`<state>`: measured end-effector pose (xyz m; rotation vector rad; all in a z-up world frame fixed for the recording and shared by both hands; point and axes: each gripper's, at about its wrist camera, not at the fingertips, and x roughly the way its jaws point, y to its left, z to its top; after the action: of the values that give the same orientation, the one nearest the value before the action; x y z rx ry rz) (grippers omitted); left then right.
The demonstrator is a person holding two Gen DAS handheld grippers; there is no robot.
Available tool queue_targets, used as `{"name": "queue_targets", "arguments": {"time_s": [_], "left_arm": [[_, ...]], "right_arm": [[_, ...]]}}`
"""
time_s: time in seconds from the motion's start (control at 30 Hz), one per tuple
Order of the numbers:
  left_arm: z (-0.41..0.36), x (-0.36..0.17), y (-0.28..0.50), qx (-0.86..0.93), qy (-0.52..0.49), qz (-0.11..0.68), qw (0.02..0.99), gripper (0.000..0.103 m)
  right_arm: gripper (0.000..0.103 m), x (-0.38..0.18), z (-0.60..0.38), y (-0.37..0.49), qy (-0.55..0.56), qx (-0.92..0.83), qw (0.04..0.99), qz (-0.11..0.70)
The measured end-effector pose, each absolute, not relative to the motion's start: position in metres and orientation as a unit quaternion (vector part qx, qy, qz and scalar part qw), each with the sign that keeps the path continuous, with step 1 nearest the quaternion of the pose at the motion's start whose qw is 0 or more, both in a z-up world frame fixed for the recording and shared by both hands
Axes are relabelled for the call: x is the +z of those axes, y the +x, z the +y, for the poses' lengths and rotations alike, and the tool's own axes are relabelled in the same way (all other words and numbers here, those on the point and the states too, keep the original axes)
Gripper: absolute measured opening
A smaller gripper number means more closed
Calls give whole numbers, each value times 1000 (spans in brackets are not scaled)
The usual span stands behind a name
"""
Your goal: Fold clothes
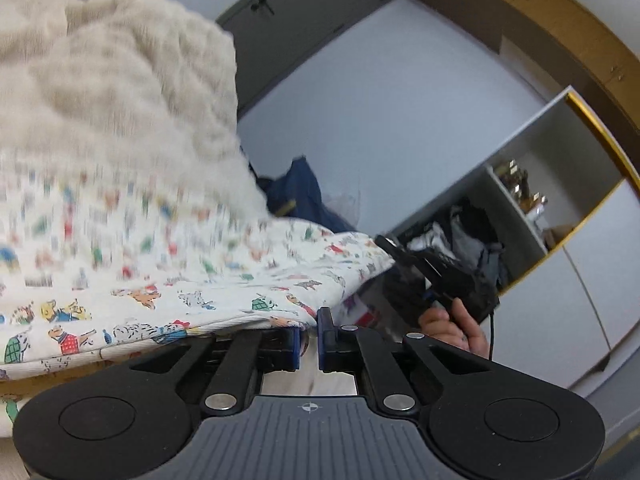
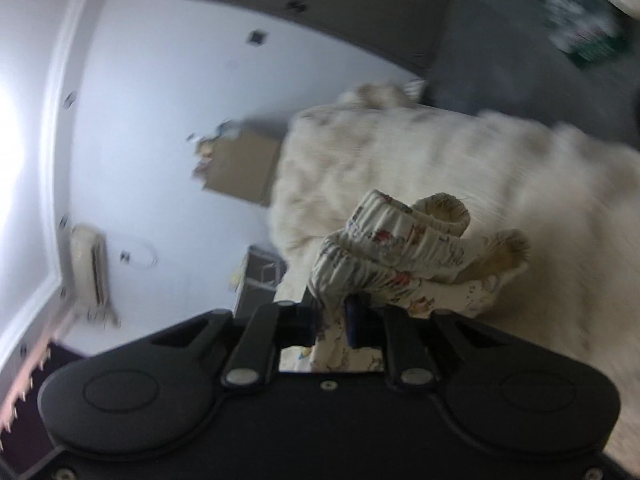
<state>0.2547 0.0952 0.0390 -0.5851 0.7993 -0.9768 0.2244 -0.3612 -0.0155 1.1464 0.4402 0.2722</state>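
Cotton garment [image 1: 168, 280], white ground printed with small coloured animal figures, held up off the surface and stretched between two hand-held tongs. Left gripper [image 1: 308, 340]: black linkage, blue pads, pressed together on the garment's lower edge, a strip of cloth showing between the pads. Right gripper [image 2: 334, 320]: black, likewise pinched on the garment, gripping a bunched, gathered elastic band of the same print [image 2: 400, 248], which curls in loops above the fingers; part of the right view is motion-blurred. From the left view the right gripper [image 1: 404, 258] appears at the far corner of the cloth, with the person's hand [image 1: 456, 326] wrapped round its handle and a black cable hanging below. Cream fluffy blanket [image 1: 120, 92], thick pile, lying behind and beneath the lifted garment. Dark blue clothing item [image 1: 300, 192], heaped beyond the blanket's edge. Open shelf unit [image 1: 520, 208], white with yellow trim, holding dark crumpled clothes and small bottles. Cardboard box [image 2: 244, 168], brown, against the pale wall. Wall-mounted air conditioner [image 2: 94, 264], white.
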Motion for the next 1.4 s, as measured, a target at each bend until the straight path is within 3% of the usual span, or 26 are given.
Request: {"name": "queue_targets", "arguments": {"time_s": [0.1, 0.17, 0.2, 0.23, 0.3, 0.4, 0.47, 0.57, 0.6, 0.63, 0.77, 0.87, 0.97, 1.03, 1.13, 1.4], "left_arm": [[97, 51, 239, -461, -256, 360, 769, 4], [96, 39, 215, -465, -238, 367, 769, 4], [95, 31, 203, -466, -229, 372, 769, 4], [94, 23, 191, -467, -221, 377, 769, 4], [84, -8, 170, -456, -202, 407, 765, 5], [76, -36, 157, -434, -194, 432, 766, 5], [78, -36, 153, -431, -200, 428, 769, 8], [83, -22, 143, -435, -178, 422, 775, 33], [84, -13, 136, -440, -156, 416, 780, 46], [86, -3, 127, -443, -129, 407, 788, 52], [99, 49, 95, -431, -18, 341, 835, 62], [112, 75, 108, -401, -49, 312, 860, 68], [111, 78, 131, -379, -80, 304, 870, 70], [92, 59, 150, -364, -85, 313, 873, 69], [68, 31, 157, -372, -66, 345, 859, 64], [101, 24, 122, -391, -86, 348, 848, 62]], "right_arm": [[12, 2, -365, 203, 505, 156, 829, 182], [19, -10, -371, 171, 496, 164, 834, 178], [25, -21, -375, 154, 496, 158, 835, 178], [42, -34, -379, 137, 496, 149, 836, 179], [58, -85, -390, 103, 491, 83, 838, 224], [50, -149, -415, 88, 596, 54, 756, 266], [51, -162, -425, 87, 646, 55, 718, 253], [65, -155, -427, 89, 660, 56, 711, 234], [70, -152, -426, 90, 664, 58, 709, 229], [72, -150, -423, 92, 667, 54, 708, 227], [77, -148, -412, 102, 664, 37, 709, 235], [79, -153, -405, 111, 662, 15, 709, 243], [68, -158, -402, 113, 656, -11, 714, 242], [38, -160, -400, 112, 651, -29, 720, 239], [23, -151, -400, 117, 626, -41, 741, 240], [16, -109, -425, 121, 578, -41, 794, 182]]}}
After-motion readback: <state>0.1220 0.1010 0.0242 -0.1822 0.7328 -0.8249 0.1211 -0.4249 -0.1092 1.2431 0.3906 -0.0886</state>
